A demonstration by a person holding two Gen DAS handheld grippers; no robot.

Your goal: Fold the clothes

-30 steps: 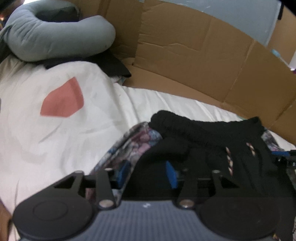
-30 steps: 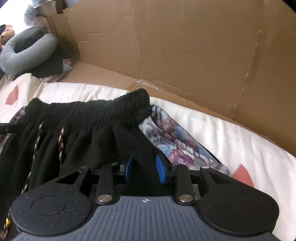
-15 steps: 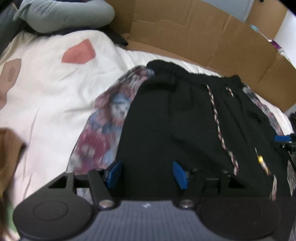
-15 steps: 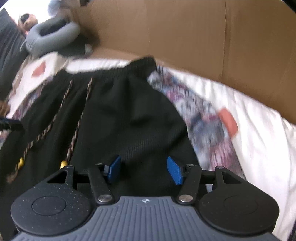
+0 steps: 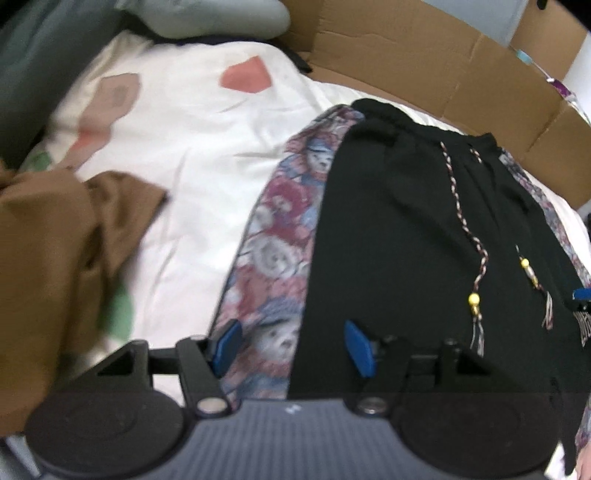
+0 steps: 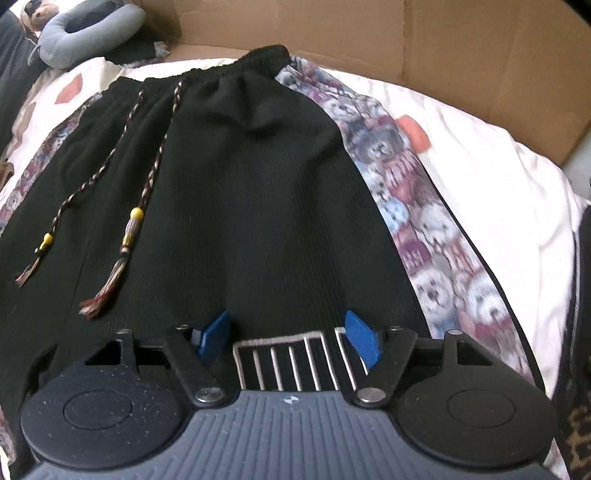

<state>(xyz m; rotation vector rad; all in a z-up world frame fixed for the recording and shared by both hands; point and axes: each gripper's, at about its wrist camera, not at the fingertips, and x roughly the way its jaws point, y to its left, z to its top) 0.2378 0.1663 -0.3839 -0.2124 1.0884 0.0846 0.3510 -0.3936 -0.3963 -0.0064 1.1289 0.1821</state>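
Note:
A pair of black trousers (image 5: 406, 229) (image 6: 258, 184) lies flat on the bed, waistband toward the cardboard. Teddy-bear patterned side panels (image 5: 280, 236) (image 6: 417, 192) run down both edges. Two braided drawstrings with yellow beads (image 5: 476, 251) (image 6: 136, 214) rest on the front. My left gripper (image 5: 291, 341) hovers open over the garment's left edge, straddling the seam between panel and black cloth. My right gripper (image 6: 288, 330) is over the black cloth near a white striped embroidery (image 6: 291, 362); its jaws are opening and the pads press on nothing.
A crumpled brown garment (image 5: 55, 258) lies at the left on the white bedspread (image 5: 177, 147). A cardboard wall (image 5: 424, 66) (image 6: 369, 37) bounds the far side. A grey neck pillow (image 6: 88, 29) sits in the far left corner. Dark cloth (image 6: 580, 295) borders the right edge.
Both grippers have drawn back from the waistband down along the trousers. Their jaws have widened and let go of the cloth, which now lies flat.

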